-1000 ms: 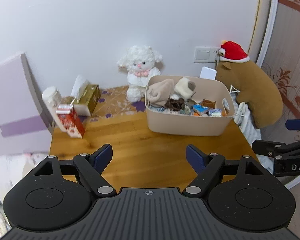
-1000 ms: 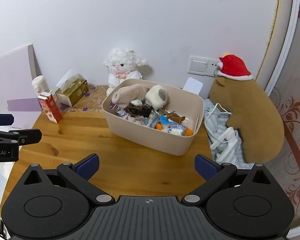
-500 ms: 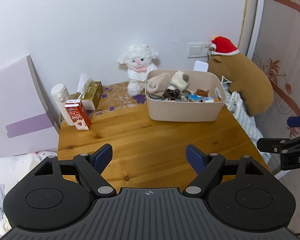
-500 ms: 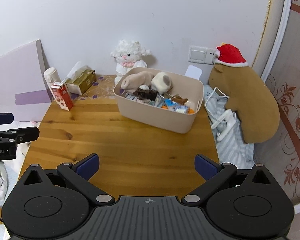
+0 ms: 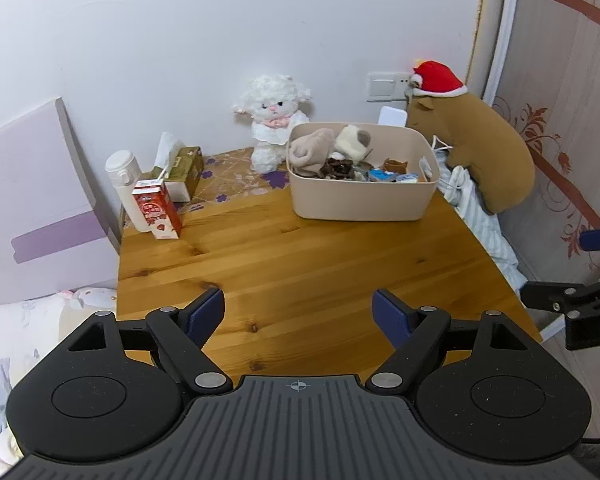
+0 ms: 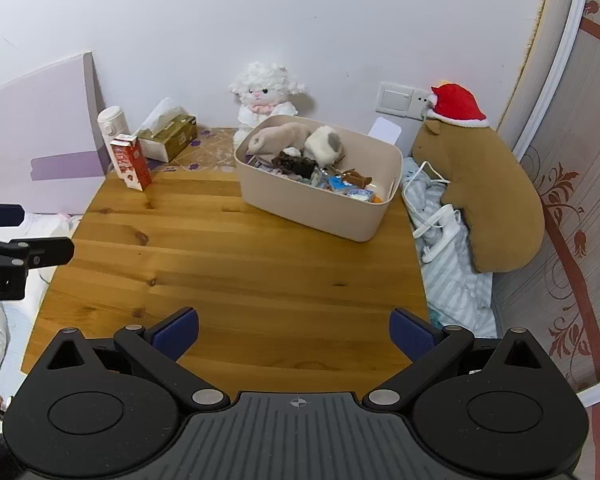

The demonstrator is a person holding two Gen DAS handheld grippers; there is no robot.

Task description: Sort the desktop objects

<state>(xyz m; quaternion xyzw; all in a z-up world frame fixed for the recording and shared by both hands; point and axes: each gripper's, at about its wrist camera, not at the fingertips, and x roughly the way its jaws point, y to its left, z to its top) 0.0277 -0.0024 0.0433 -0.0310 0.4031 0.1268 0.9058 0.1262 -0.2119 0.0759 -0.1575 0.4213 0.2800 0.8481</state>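
Note:
A beige bin stands at the back right of the wooden table. It holds socks, a dark hair clip and several small packets. My left gripper is open and empty above the table's front edge. My right gripper is open and empty, also above the front edge. Each gripper shows at the side of the other's view.
At the back left stand a red carton, a white bottle and a tissue box. A white plush lamb sits against the wall. A brown plush with a red hat lies right of the table on striped cloth.
Both grippers have pulled back and up from the bin, so the whole table now shows. Both stay open and empty.

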